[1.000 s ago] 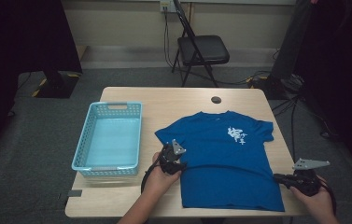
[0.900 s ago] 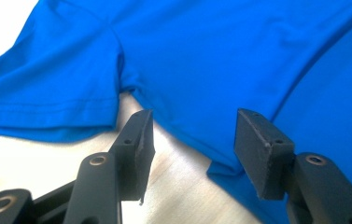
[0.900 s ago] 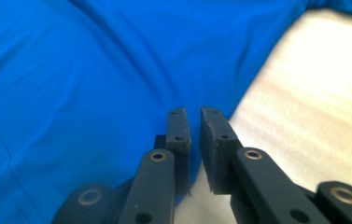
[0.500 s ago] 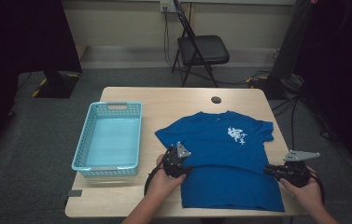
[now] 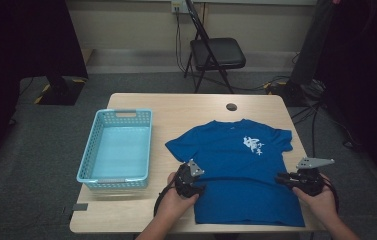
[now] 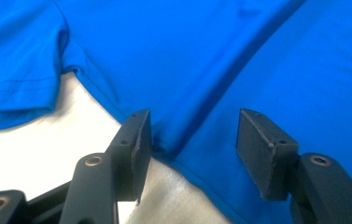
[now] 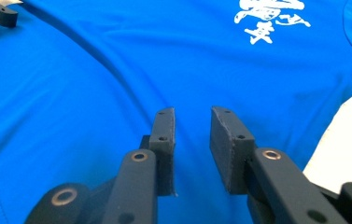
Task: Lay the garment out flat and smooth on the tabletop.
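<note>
The blue T-shirt (image 5: 241,172) lies flat and face up on the table (image 5: 176,107), to the right of the light-blue basket (image 5: 117,150), collar pointing away from the person and white print on the chest. No fold is visible in the shirt, and the basket holds nothing. Judged from this, the work is at an early stage: the shirt is spread out, while folding it and placing it in the basket appear to be outstanding.

The left gripper (image 5: 196,186) sits at the shirt's side edge nearest the basket, below the sleeve. Its jaws stand apart, straddling that edge; no cloth is pinched between the pads. The right gripper (image 5: 282,180) sits at the shirt's opposite side edge, away from the basket. Its jaws have just been opening and now show a narrow gap over flat cloth, with nothing between them. Both grippers are therefore released.

View differences:
- The high view shows the whole layout: shirt, basket, both hands, and a small dark round spot (image 5: 231,107) on the table beyond the shirt's collar.
- The left gripper view shows detail the high view lacks: the sleeve hem (image 6: 19,112), bare table under the armpit, and a long diagonal crease (image 6: 220,88) running across the shirt's body.
- The right gripper view shows the white print (image 7: 269,16) close up and the same crease from the other side.
</note>
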Demonstrator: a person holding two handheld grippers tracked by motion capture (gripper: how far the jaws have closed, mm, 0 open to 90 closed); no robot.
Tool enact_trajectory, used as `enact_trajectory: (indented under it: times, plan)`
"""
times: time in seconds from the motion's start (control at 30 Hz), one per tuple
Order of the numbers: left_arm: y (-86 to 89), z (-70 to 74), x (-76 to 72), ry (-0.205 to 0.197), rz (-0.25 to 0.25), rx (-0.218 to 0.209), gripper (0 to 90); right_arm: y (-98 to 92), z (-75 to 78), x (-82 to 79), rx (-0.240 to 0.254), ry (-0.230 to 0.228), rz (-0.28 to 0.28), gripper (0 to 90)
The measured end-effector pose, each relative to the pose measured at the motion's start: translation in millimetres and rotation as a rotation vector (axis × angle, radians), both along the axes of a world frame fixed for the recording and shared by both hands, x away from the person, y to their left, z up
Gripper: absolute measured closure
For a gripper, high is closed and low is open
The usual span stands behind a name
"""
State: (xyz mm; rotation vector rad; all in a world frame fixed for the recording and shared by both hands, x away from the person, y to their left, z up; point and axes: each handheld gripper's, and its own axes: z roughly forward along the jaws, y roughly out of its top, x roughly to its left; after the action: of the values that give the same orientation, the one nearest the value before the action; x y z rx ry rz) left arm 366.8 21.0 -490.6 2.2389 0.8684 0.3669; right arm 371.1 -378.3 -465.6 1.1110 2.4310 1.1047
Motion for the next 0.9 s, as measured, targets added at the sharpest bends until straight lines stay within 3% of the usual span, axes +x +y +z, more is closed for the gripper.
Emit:
enact_trajectory:
  times: [0.47,0.6,0.9]
  plan:
    - [9.4,-0.2,-9.6,0.024,0.014,-0.014,45.3,-6.1,-7.1,7.7,0.029,0.021,-0.018,67.8]
    - [7.7,1.1,-9.7,0.031,0.007,-0.034,42.4,-4.4,-7.6,5.8,0.023,0.021,-0.017,63.0]
    - [6.7,14.5,-5.1,0.001,0.001,-0.052,40.7,6.7,-1.8,4.5,0.022,0.024,0.019,50.4]
